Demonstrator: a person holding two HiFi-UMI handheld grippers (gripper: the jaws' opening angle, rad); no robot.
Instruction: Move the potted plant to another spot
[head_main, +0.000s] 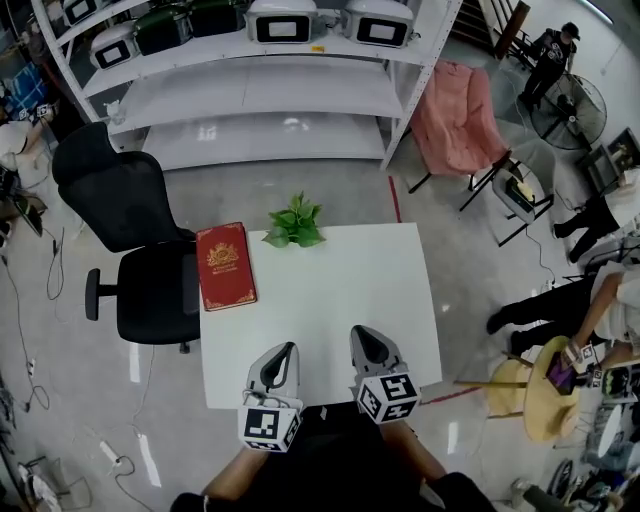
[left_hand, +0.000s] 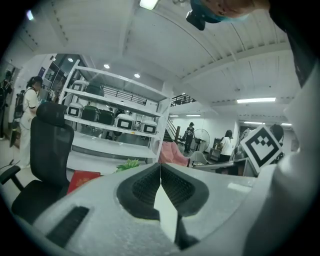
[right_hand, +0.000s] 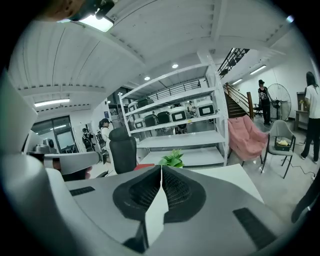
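A small green potted plant (head_main: 295, 222) stands at the far edge of the white table (head_main: 330, 300), near the middle. It also shows far off in the left gripper view as the plant (left_hand: 128, 164) and in the right gripper view as the plant (right_hand: 172, 158). My left gripper (head_main: 290, 348) hangs over the near edge of the table, shut with nothing between its jaws. Beside it my right gripper (head_main: 362, 332) is shut and empty too. Both are well short of the plant.
A red book (head_main: 225, 266) lies at the table's far left corner. A black office chair (head_main: 130, 240) stands left of the table. White shelving (head_main: 250, 80) is behind it, and a pink chair (head_main: 455, 120) to the back right. People sit and stand at the right.
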